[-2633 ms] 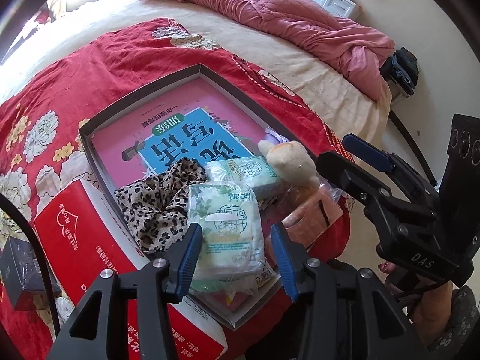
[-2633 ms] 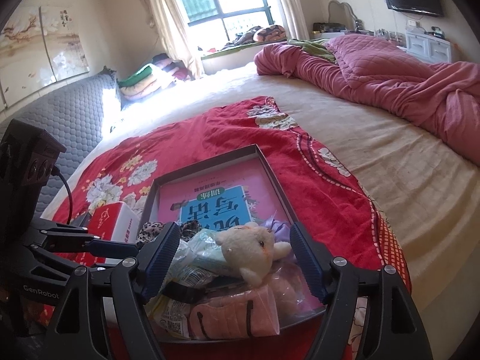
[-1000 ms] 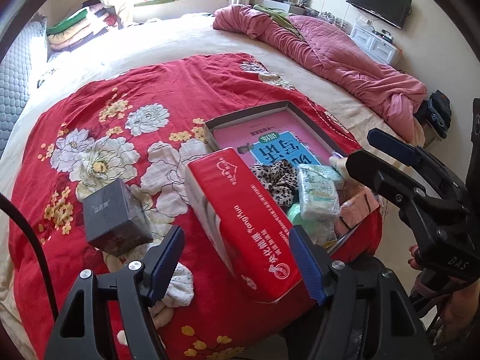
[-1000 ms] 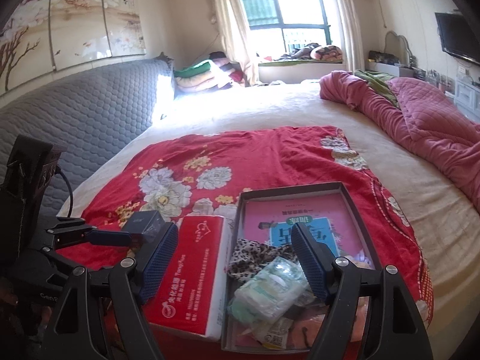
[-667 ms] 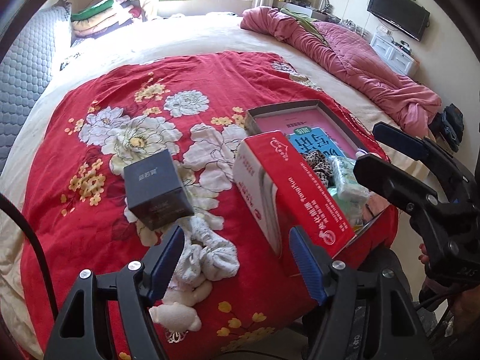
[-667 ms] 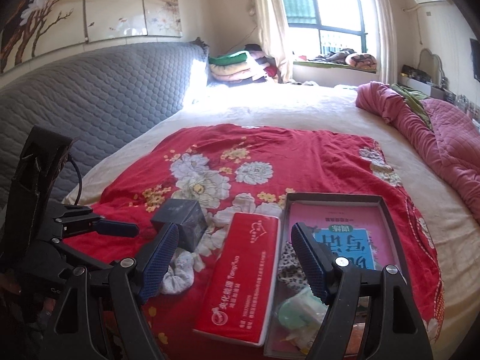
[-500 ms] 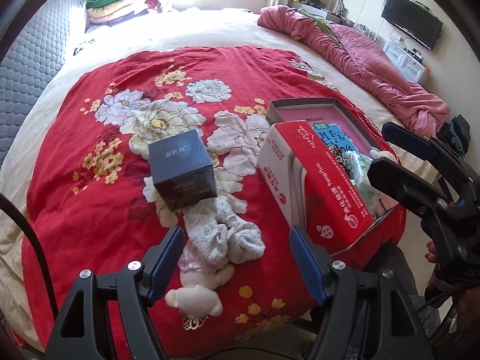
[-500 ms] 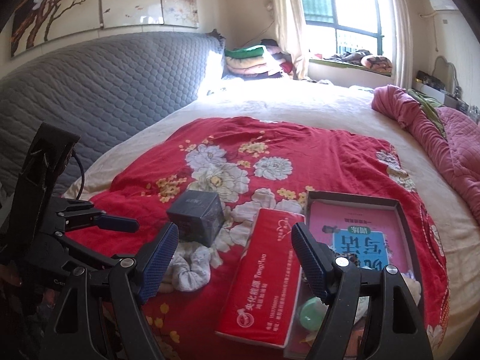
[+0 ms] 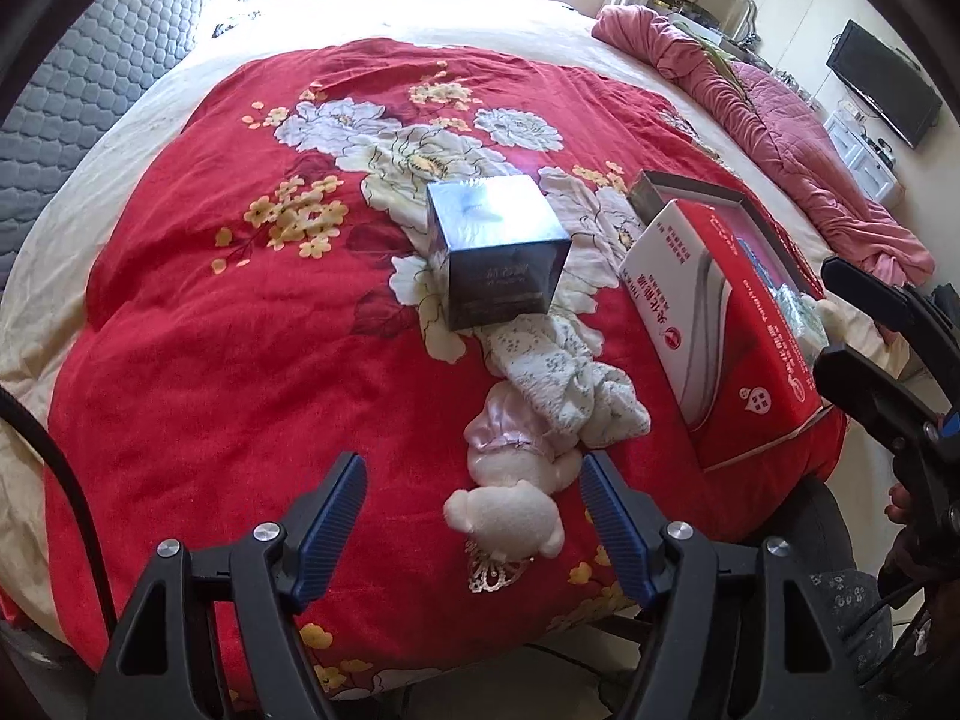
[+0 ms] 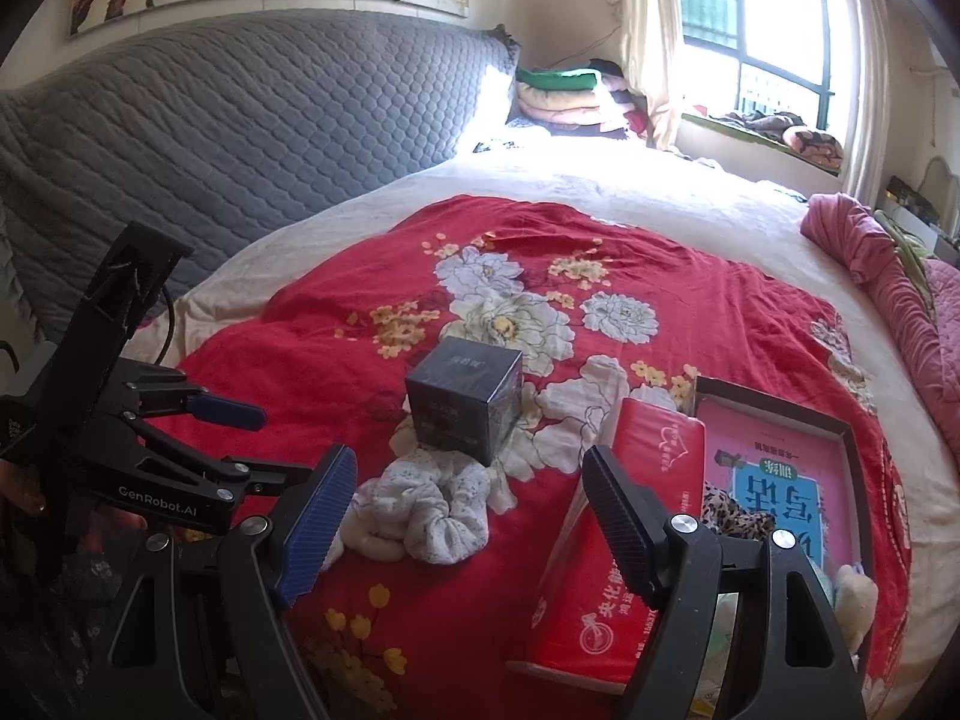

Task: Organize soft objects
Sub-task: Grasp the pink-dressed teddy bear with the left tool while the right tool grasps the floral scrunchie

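Left tongs (image 9: pixel 471 516), jaws just widened and empty, hover over the small plush toy (image 9: pixel 510 501) on the red bedspread (image 9: pixel 198 330) beside the tissue box (image 9: pixel 720 336); light and squashy, best pinched across its body; right tongs (image 10: pixel 468 516) gape empty.

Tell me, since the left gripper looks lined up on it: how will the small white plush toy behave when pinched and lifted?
The white plush toy looks stuffed and fuzzy, so it will probably squash between the left gripper's open jaws. It seems light. Its pink part lies against the white scrunchie, which may drag along.
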A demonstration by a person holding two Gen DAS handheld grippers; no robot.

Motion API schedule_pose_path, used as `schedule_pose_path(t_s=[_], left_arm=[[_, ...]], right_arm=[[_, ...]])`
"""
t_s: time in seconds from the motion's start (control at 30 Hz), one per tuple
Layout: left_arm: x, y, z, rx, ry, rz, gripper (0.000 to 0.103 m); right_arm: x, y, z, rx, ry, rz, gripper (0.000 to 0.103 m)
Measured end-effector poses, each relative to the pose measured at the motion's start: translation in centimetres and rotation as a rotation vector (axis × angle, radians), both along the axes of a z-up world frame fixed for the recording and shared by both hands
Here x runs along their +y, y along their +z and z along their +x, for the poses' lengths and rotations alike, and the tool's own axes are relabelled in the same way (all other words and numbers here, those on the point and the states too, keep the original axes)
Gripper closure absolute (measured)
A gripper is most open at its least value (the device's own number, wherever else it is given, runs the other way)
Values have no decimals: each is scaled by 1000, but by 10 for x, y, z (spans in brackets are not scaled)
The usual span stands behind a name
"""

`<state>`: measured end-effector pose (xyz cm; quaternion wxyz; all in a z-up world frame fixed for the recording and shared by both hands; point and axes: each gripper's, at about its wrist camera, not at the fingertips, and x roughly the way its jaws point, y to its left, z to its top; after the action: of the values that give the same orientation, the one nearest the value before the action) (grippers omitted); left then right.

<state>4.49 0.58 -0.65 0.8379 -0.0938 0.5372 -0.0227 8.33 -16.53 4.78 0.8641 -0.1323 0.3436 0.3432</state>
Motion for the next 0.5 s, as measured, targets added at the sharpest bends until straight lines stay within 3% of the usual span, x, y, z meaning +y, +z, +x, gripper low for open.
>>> schedule_pose_path(t_s=[0.23, 0.5], left_arm=[[-6, -29, -1, 73, -30, -84, 25], [-21, -60, 21, 140, -69, -72, 25]], right_arm=[[12, -19, 2, 54, 14, -60, 24], [23, -35, 13, 90, 24, -124, 24]])
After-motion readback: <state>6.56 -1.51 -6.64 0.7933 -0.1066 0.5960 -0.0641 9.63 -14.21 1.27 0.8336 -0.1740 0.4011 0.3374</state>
